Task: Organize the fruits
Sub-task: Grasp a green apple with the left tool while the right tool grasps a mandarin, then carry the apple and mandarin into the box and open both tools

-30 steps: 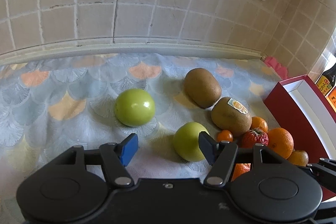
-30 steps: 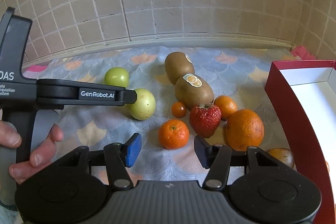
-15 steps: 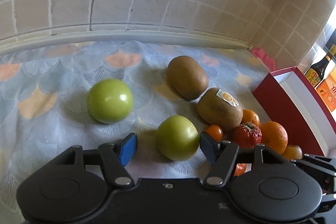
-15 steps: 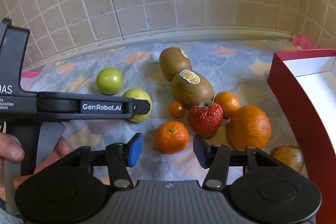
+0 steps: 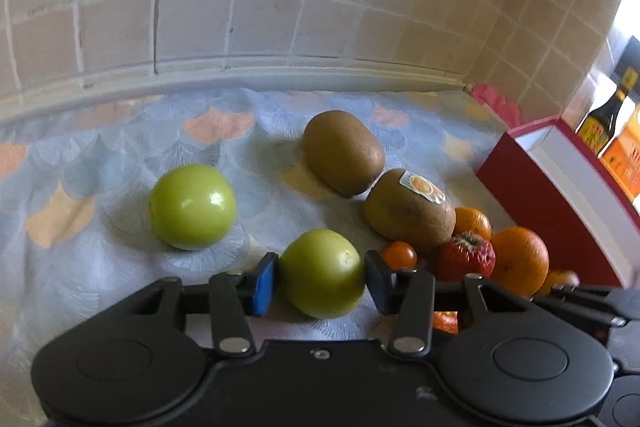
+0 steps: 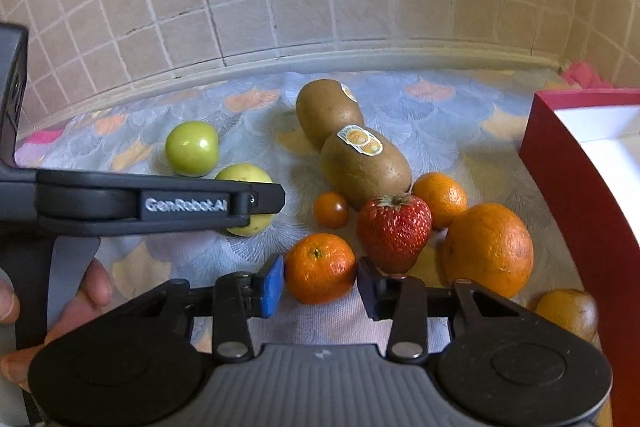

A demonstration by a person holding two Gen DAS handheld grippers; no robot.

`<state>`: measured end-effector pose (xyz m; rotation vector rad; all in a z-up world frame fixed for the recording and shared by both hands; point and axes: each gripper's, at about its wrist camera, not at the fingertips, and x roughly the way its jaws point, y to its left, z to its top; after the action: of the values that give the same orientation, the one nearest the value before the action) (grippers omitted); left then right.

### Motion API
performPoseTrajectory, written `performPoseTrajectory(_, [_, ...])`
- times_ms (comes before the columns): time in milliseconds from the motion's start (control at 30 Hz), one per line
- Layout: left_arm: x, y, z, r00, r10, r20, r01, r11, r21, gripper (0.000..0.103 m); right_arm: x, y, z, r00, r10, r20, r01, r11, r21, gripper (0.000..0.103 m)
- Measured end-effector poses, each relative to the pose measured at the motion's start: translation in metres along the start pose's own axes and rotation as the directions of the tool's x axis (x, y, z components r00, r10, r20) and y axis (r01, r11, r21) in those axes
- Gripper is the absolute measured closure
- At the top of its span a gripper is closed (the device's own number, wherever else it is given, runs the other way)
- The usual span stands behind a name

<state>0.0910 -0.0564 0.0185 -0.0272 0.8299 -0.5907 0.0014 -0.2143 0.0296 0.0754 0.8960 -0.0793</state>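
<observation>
Fruit scattered on a patterned cloth (image 5: pixel 120 163) over the surface, beside a red box (image 6: pixel 568 163); left gripper (image 5: pixel 320 277) with jaws closing around the nearer green apple (image 5: pixel 322 273), pads touching both flanks; second green apple (image 5: pixel 192 207) apart to its left; right gripper (image 6: pixel 320 281) with jaws closing around a mandarin (image 6: pixel 320 267), pads at its sides; strawberry (image 6: pixel 394 231), large orange (image 6: pixel 488 249), cherry tomato (image 6: pixel 331 209) and two kiwis (image 6: pixel 366 167) just behind; a hand (image 6: pixel 80 303) holds the left tool.

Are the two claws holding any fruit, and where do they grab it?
Both are closing. The left claw pinches a green apple by its sides; the right claw pinches a small orange by its sides.
</observation>
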Motion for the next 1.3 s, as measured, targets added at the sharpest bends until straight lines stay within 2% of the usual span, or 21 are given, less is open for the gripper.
performPoseTrajectory(133, [-0.016, -0.008, 0.002, 0.999, 0.006, 0.039, -0.007, 1.000, 0.013, 0.047, -0.017, 0.000, 0.001, 0.999, 0.019, 0.038, -0.018, 1.000, -0.015, 0.062])
performPoseTrajectory(333, [-0.056, -0.032, 0.024, 0.989, -0.001, 0.151, -0.009, 0.998, 0.066, 0.047, -0.065, -0.008, 0.013, 0.984, -0.013, 0.175, 0.018, 0.999, -0.029, 0.062])
performPoseTrajectory(467, [-0.080, -0.060, 0.042, 0.973, -0.038, 0.229, 0.007, 0.991, 0.132, 0.047, -0.105, -0.021, 0.020, 0.951, -0.086, 0.298, 0.099, 0.995, -0.029, 0.062])
performPoseTrajectory(567, [-0.093, -0.086, 0.054, 0.953, -0.073, 0.295, 0.017, 0.982, 0.186, 0.047, -0.132, -0.035, 0.024, 0.923, -0.138, 0.360, 0.150, 0.989, -0.005, 0.062])
performPoseTrajectory(700, [-0.101, -0.119, 0.074, 0.931, -0.168, 0.323, 0.094, 0.968, 0.232, 0.047, -0.164, -0.064, 0.026, 0.887, -0.207, 0.412, 0.199, 0.978, 0.064, 0.062])
performPoseTrajectory(833, [-0.087, -0.160, 0.090, 0.919, -0.268, 0.289, 0.182, 0.939, 0.292, 0.047, -0.182, -0.107, 0.021, 0.855, -0.324, 0.405, 0.280, 0.946, 0.166, 0.062])
performPoseTrajectory(933, [-0.064, -0.192, 0.092, 0.916, -0.336, 0.221, 0.256, 0.911, 0.324, 0.047, -0.188, -0.142, 0.010, 0.832, -0.418, 0.365, 0.351, 0.906, 0.237, 0.062])
performPoseTrajectory(1000, [-0.045, -0.212, 0.090, 0.915, -0.370, 0.160, 0.304, 0.894, 0.329, 0.047, -0.188, -0.165, 0.002, 0.826, -0.463, 0.321, 0.384, 0.880, 0.279, 0.062])
performPoseTrajectory(1133, [-0.004, -0.250, 0.076, 0.921, -0.388, 0.040, 0.351, 0.869, 0.350, 0.047, -0.181, -0.209, -0.017, 0.852, -0.476, 0.217, 0.371, 0.843, 0.390, 0.062])
performPoseTrajectory(1300, [0.041, -0.273, 0.057, 0.916, -0.385, -0.109, 0.399, 0.851, 0.342, 0.047, -0.166, -0.239, -0.043, 0.889, -0.449, 0.091, 0.372, 0.824, 0.428, 0.062])
